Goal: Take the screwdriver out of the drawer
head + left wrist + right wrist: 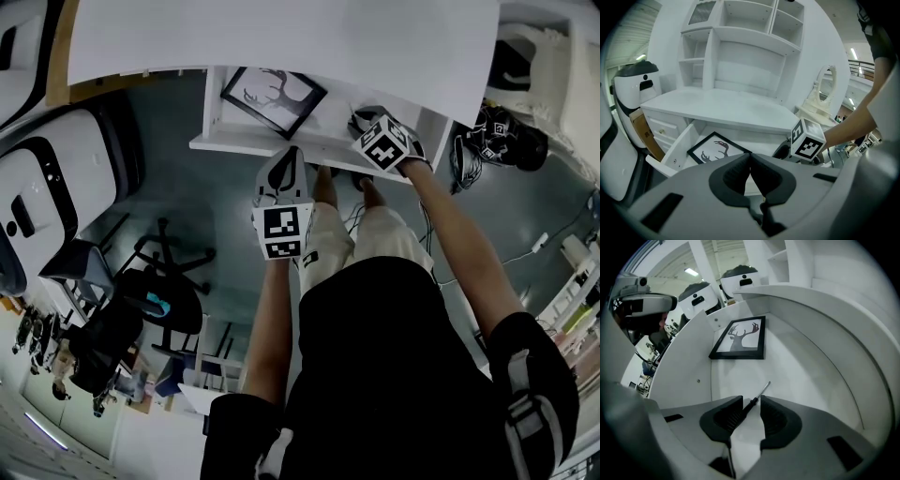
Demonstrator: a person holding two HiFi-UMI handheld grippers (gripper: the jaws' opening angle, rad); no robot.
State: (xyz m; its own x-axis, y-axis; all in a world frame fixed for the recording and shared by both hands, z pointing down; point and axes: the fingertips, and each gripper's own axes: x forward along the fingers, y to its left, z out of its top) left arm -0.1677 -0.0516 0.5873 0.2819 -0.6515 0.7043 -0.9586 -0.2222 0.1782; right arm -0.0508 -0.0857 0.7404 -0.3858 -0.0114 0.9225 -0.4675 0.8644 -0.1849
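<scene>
The screwdriver [761, 391], with a black handle and a thin metal shaft, lies on the floor of the open white drawer [693, 357]. My right gripper [751, 405] points down into the drawer with its jaws open, and the handle lies between them, partly hidden by the left jaw. In the head view the right gripper [364, 120] sits at the drawer's right end. My left gripper [291, 155] is shut and empty, hovering at the drawer's front edge [244, 143]. Seen from the left gripper [750, 157], the right gripper's marker cube [807, 139] is in the drawer.
A framed deer picture [740, 339] lies flat at the drawer's left end. The white desktop [281, 33] overhangs the drawer, with a hutch of shelves [740, 47] and a mirror [824, 89] on it. A black office chair [159, 291] stands left; cables and dark gear [502, 136] lie right.
</scene>
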